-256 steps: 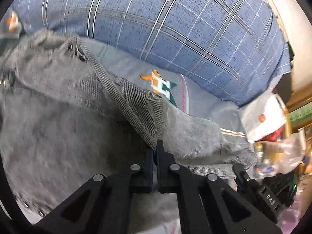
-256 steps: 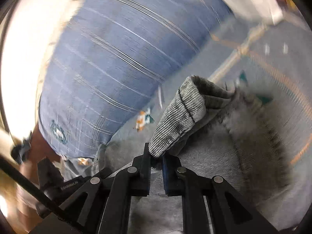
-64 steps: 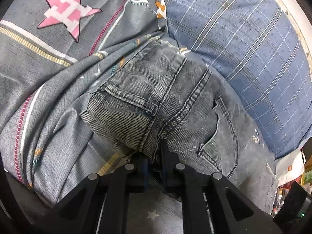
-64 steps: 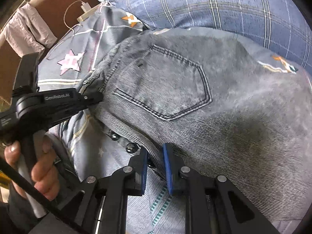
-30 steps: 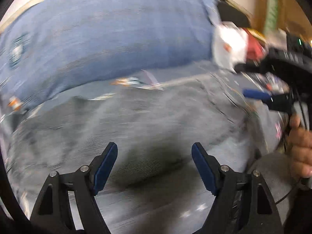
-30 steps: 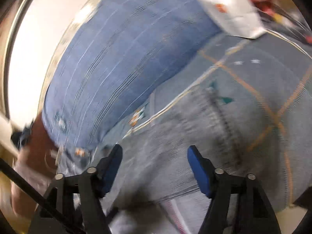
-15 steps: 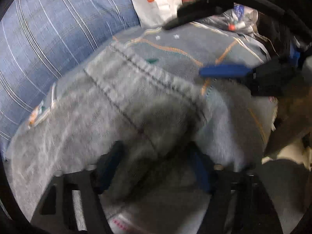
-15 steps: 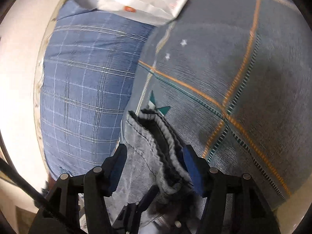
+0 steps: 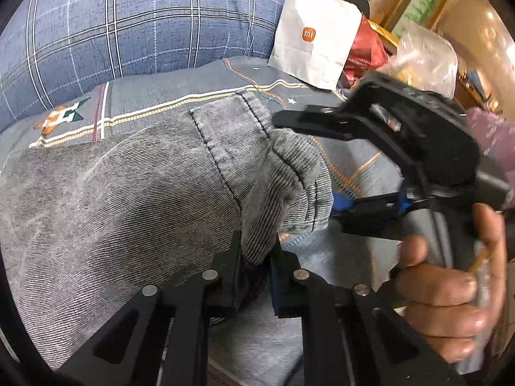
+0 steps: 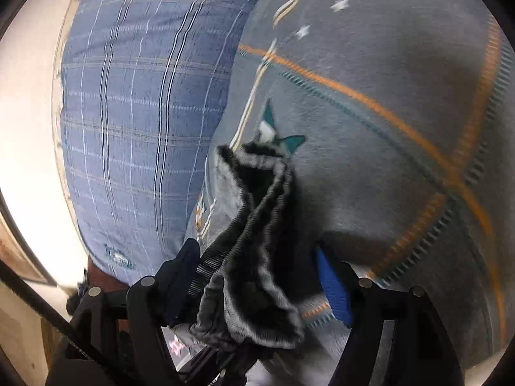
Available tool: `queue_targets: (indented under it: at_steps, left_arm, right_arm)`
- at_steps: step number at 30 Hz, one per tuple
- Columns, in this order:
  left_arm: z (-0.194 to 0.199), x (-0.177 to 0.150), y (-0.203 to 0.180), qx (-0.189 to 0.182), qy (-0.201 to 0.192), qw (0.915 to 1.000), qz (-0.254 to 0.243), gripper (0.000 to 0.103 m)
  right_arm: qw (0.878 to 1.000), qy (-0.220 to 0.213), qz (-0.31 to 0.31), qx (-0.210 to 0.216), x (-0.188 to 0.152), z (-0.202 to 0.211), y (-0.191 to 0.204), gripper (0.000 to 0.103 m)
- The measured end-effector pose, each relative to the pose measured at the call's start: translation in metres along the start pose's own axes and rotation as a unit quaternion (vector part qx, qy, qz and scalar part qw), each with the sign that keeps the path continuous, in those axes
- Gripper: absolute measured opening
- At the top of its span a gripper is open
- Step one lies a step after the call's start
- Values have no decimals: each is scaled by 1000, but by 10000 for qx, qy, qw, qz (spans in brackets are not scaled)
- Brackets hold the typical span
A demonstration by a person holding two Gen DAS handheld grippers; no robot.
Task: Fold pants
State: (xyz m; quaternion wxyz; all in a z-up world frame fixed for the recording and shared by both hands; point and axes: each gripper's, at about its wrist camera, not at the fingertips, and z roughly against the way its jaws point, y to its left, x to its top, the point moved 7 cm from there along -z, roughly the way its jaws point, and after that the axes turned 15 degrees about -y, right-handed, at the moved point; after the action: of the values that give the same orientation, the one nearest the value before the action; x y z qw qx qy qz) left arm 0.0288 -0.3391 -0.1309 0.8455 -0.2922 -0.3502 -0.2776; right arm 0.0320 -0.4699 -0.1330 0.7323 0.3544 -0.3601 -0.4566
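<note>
The grey denim pants [image 9: 135, 193] lie on a grey patterned bedsheet [image 9: 180, 87], leg hems toward the right. My left gripper [image 9: 254, 260] is shut on a bunched fold of the leg near the hem. My right gripper [image 10: 257, 270] is open, its jaws wide apart on either side of the stacked hem edges [image 10: 254, 193], which stand up between them. In the left wrist view the right gripper [image 9: 334, 164] shows at the hem, held by a hand [image 9: 450, 289].
A blue plaid pillow [image 9: 128, 22] lies along the far side of the bed, also in the right wrist view [image 10: 145, 112]. A white paper bag [image 9: 312, 51] and plastic-wrapped items [image 9: 421, 58] stand past the bed's right end.
Both grippers let go of the waist end and swung over to the leg hems. My left gripper has closed on the leg fold. My right gripper has moved in around the hem edges.
</note>
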Motion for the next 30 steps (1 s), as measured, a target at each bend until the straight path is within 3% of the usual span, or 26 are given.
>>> queue_targets:
  at_steps: [1, 2, 3, 5, 7, 12, 17, 21, 24, 25, 26, 28, 30]
  left_arm:
    - [0, 0, -2, -2, 0, 10000, 3, 13]
    - [0, 0, -3, 6, 22, 10000, 7, 13]
    - [-1, 0, -4, 10, 47, 10000, 40, 13]
    - [0, 4, -5, -24, 10, 9999, 110, 13]
    - [7, 12, -7, -90, -133, 9996, 248, 13]
    - [61, 31, 4, -132, -577, 9962, 645, 13]
    - [123, 26, 68, -162, -1049, 9801, 1680, 13]
    - [146, -6, 128, 123, -983, 9687, 2274, 13]
    - [140, -31, 159, 402, -773, 9647, 2484, 14]
    - [138, -36, 166, 468, -688, 9635, 2544, 20]
    - [135, -38, 172, 457, -625, 9615, 2637, 33]
    - [138, -36, 179, 388, -675, 9585, 2742, 53]
    - [146, -30, 186, 468, -860, 9593, 2650, 62]
  right_arm:
    - [9999, 94, 37, 77, -1, -5, 4, 61]
    - [9996, 182, 132, 158, -3, -10, 9, 42]
    - [9995, 181, 224, 135, -3, -11, 12, 31]
    - [9983, -51, 557, 149, -3, -3, 26, 23]
    - [9961, -182, 777, 380, -6, 5, 47, 21]
    - [9811, -227, 1877, 421, -36, 15, 125, 19]
    - [9599, 405, 2644, 842, -110, -15, 195, 19]
    - [9494, 951, 2733, 1219, -172, -61, 195, 19]
    - [9469, 1282, 2754, 1050, -200, -103, 177, 29]
    - [9470, 1374, 2742, 954, -206, -112, 170, 31]
    - [9493, 1465, 2641, 867, -209, -120, 163, 36]
    - [9530, 1489, 2423, 1047, -207, -115, 158, 48]
    - [9566, 1276, 2285, 1279, -195, -102, 163, 77]
